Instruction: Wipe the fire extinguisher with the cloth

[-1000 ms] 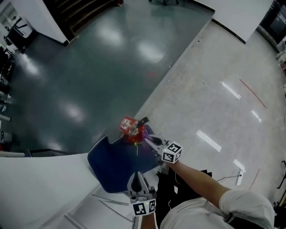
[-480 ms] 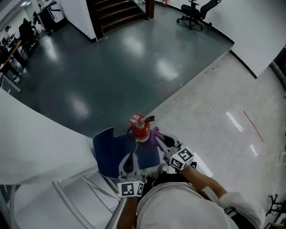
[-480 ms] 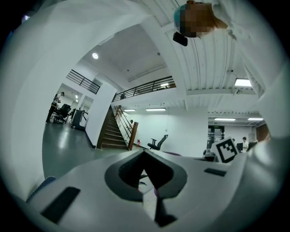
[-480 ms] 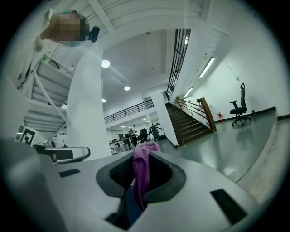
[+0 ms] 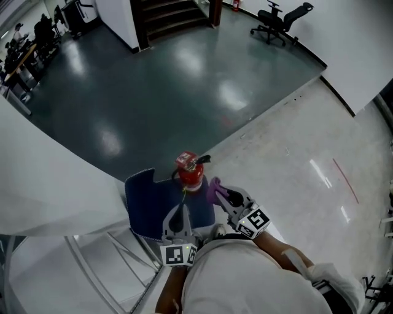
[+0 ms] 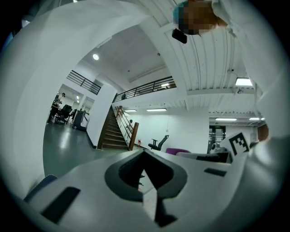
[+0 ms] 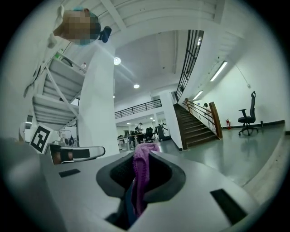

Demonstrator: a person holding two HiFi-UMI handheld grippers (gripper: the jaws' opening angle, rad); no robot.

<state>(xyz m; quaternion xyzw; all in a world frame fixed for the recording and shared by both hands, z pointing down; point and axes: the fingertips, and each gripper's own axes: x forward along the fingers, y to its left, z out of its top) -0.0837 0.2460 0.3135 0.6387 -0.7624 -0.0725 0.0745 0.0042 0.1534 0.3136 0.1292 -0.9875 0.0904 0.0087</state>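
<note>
Now, right gripper (image 5: 220, 189): clamped on purple cloth (image 7: 140, 174)
left gripper (image 5: 179, 208): jaws pressed together, empty
fire extinguisher (image 5: 191, 172): upright on floor (image 5: 184, 92), near both grippers

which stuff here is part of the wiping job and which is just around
For the job: red fire extinguisher; purple cloth clamped in the right gripper; left gripper, shut and empty.
Just around: blue mat; office chair; staircase.
</note>
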